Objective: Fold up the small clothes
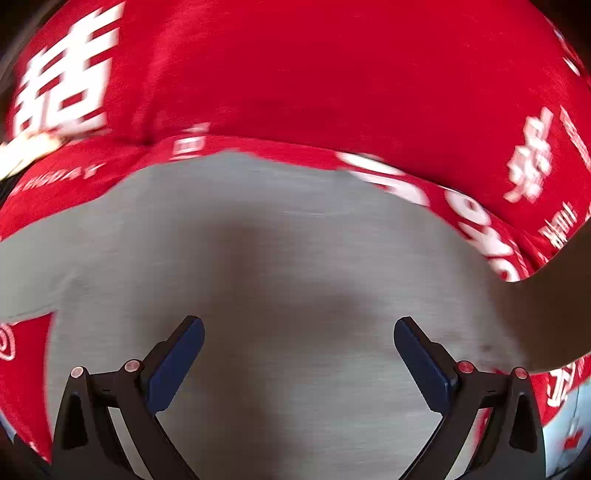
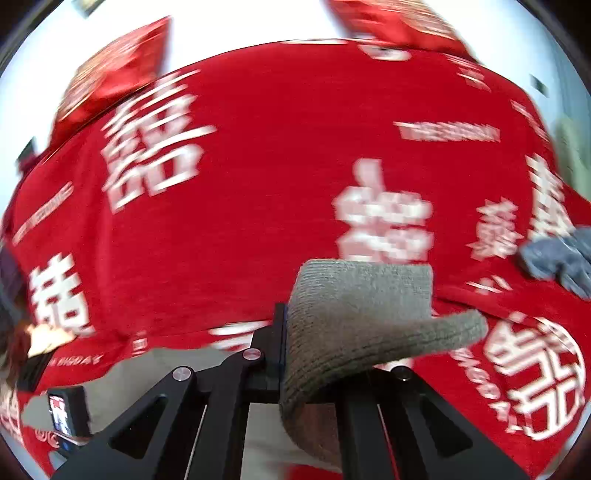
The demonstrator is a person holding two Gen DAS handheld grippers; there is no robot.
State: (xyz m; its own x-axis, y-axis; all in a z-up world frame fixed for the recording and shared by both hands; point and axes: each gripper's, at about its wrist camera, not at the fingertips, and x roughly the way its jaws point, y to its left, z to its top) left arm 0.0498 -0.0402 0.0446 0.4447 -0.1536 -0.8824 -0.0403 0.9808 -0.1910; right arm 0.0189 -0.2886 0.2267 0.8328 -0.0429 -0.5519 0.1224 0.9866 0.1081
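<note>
A grey garment [image 1: 280, 258] lies flat on the red cloth with white characters [image 1: 295, 74]. My left gripper [image 1: 299, 328] hovers just above it, open, with nothing between its blue pads [image 1: 173, 369]. In the right wrist view my right gripper [image 2: 282, 314] is shut on a corner of the grey knitted garment [image 2: 354, 314]. That corner is lifted off the red cloth [image 2: 277, 166] and drapes over the right finger, hiding it. More of the garment [image 2: 155, 365] lies flat at the lower left, beside the left gripper's body [image 2: 66, 410].
A crumpled blue-grey piece of clothing [image 2: 557, 258] lies at the right of the red cloth. Two red items [image 2: 114, 74] [image 2: 399, 22] sit beyond the table's far edge. A dark blurred shape [image 1: 554, 302] crosses the right of the left wrist view.
</note>
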